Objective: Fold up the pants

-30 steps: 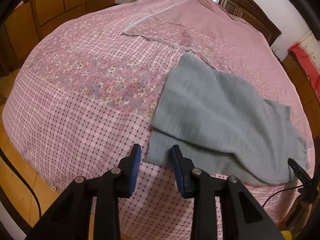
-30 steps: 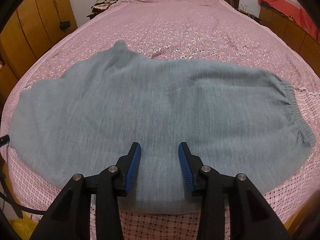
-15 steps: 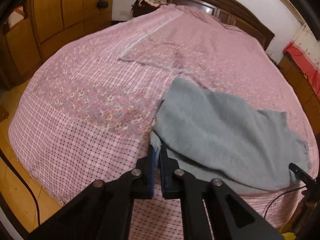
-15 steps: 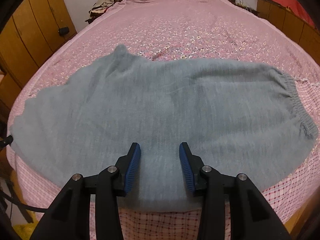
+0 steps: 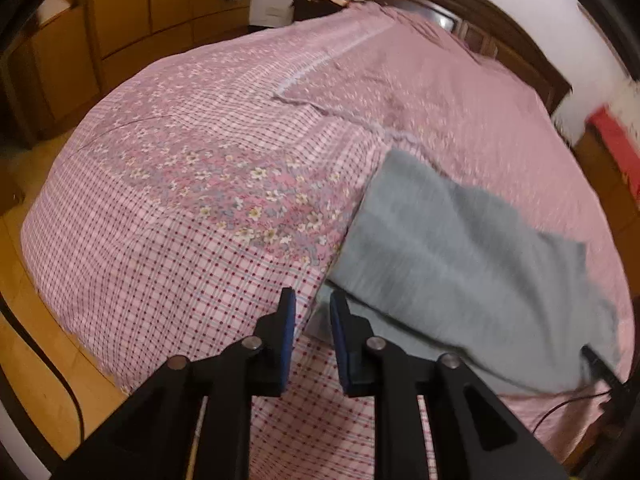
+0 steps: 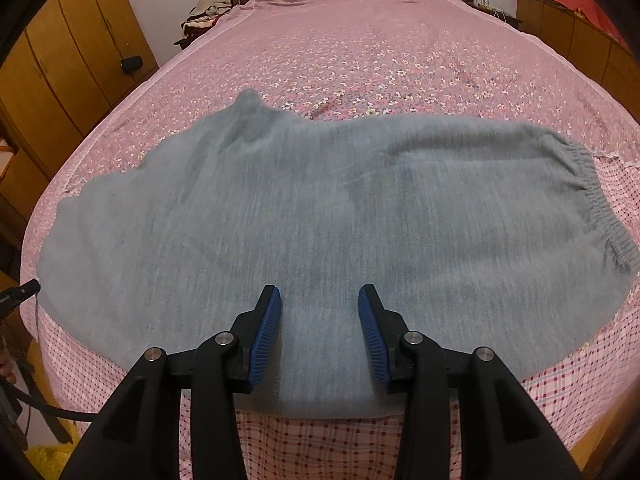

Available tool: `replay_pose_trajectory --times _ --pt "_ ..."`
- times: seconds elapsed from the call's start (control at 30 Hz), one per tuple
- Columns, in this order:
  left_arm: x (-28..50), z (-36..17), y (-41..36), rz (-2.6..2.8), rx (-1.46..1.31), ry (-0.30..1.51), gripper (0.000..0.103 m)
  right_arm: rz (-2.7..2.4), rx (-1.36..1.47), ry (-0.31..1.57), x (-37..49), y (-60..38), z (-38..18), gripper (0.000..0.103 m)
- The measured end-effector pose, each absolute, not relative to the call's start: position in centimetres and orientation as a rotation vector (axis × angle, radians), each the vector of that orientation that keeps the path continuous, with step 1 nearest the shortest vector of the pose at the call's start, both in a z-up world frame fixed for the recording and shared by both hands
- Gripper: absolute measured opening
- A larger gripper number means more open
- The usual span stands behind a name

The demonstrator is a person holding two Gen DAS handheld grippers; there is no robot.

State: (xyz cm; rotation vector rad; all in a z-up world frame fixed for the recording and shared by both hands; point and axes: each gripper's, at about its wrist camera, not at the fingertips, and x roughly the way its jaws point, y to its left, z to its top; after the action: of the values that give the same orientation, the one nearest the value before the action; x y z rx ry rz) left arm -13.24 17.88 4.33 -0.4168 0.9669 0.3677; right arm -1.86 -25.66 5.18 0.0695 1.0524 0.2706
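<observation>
Left gripper (image 5: 311, 312), jaws opening beside the grey pants (image 5: 460, 256) hem at lower centre, is needing a fresh pinch; right gripper (image 6: 319, 308) is hovering spread, empty.

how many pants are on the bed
1: grey pants spread flat across the near end of the pink bedspread, waistband at right in the right wrist view. More could lie out of frame.
</observation>
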Motion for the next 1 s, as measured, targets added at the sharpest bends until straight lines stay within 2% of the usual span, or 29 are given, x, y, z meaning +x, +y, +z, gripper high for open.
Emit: replay_pose_trajectory --times 0.17,0.37,0.5,0.77,1.0 --pt "-13.7 5.5 16.2 0.253 -0.467 0.946 0.018 0.277 0.067 1.052 -2.0 -25.7 5.1 0.042" --pt "-12.6 3.4 14.4 0.212 -0.506 1.025 0.018 0.276 0.067 1.049 -2.2 -25.6 5.2 0.042" --pt "-12.5 2.7 14.7 0.217 -0.54 1.013 0.019 0.276 0.052 1.044 -2.3 -25.5 5.2 0.042" --pt "-10.2 2.8 17.5 0.237 -0.633 0.948 0.03 0.27 0.032 1.039 -2.1 -25.3 5.0 0.042" --pt "-9.4 3.1 18.2 0.243 -0.639 0.947 0.03 0.267 0.025 1.039 -2.1 -25.2 4.9 0.042"
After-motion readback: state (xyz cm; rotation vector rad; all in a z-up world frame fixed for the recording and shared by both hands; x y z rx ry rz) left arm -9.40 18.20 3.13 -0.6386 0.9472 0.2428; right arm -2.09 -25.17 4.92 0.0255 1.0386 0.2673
